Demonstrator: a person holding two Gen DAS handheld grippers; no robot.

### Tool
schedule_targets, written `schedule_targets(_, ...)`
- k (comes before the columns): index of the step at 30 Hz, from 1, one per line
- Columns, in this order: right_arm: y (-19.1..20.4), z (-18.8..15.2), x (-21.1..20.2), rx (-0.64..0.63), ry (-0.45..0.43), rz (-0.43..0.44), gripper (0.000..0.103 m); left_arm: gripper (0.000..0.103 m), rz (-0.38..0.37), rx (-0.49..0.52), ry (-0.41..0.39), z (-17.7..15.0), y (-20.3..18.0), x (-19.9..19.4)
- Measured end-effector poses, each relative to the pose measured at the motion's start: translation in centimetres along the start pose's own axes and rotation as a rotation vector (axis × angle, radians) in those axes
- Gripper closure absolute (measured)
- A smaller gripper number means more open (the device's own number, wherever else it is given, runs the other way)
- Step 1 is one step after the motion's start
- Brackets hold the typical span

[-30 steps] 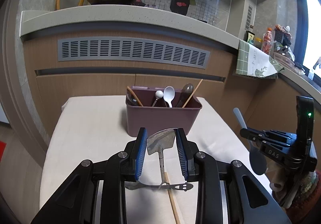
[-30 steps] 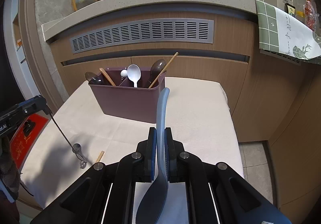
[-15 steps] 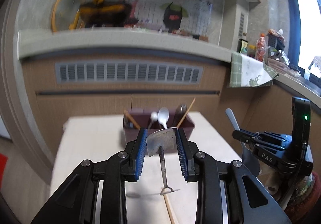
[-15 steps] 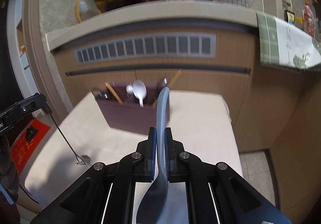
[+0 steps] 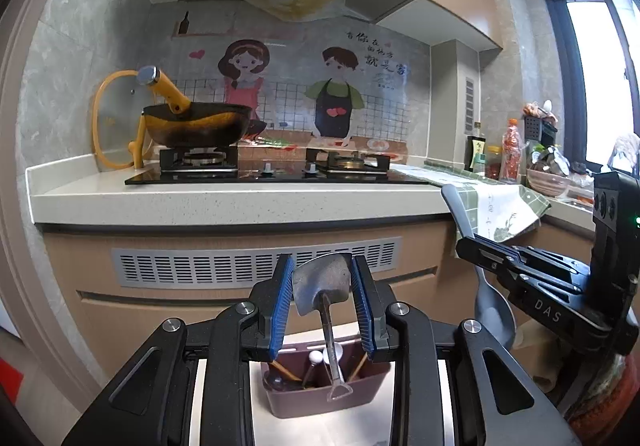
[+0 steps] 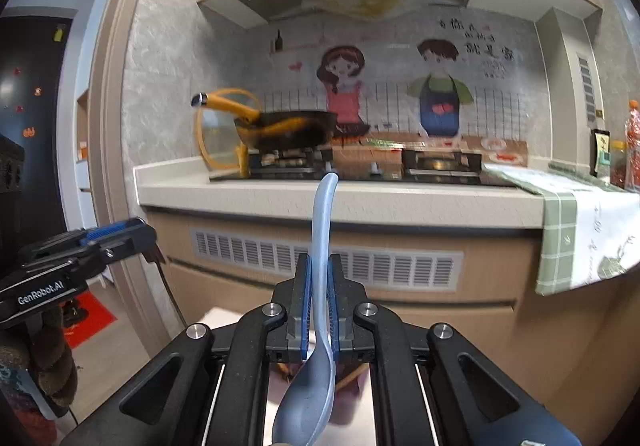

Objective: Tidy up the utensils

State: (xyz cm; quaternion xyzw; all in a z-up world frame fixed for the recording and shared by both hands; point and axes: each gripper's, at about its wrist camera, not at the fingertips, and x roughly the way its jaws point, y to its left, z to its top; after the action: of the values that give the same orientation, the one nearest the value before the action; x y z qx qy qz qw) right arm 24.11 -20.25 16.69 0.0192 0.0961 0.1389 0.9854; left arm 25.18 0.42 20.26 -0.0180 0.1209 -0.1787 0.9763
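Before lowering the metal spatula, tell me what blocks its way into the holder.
Nothing lies between the flat metal spatula, hanging handle-down in the left tongs, and the maroon plastic utensil holder; chopsticks and spoons already crowd its compartments.

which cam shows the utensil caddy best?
Left wrist: the maroon utensil caddy sits below the fingers, its compartments and contents visible. Right wrist shows only a blurred sliver behind the blue spoon.

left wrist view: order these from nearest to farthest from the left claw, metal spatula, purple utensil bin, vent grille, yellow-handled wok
1. metal spatula: clamped by its blade in the left claw, handle hanging down.
2. purple utensil bin: just below and ahead, under the spatula's handle.
3. vent grille: on the cabinet front behind the bin.
4. yellow-handled wok: up on the stove, upper left, farthest back.
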Motion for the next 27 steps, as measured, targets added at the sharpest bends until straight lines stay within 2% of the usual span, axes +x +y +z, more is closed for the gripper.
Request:
schedule_targets(5,-0.7,-1.4,4.2,0.039,0.035,0.021,0.096,0.073,0.022,-0.027,0.041,-1.5,1.7,3.8)
schedule_targets(16,-3.1,-6.8,14.4,0.091,0.139,-0.029,0.097,0.074,0.011,-0.096,0.162,-5.2,4.6,13.4)
schedule_targets(20,-4.0,-8.3,16.0,0.102,0.190,-0.041,0.097,0.074,-0.013,-0.129,0.218,-6.8,5.4,16.3)
schedule_targets(27,-4.6,-8.9,14.3,0.057,0.220,-0.035,0.097,0.074,-0.033,-0.155,0.258,-8.8,5.3,17.8)
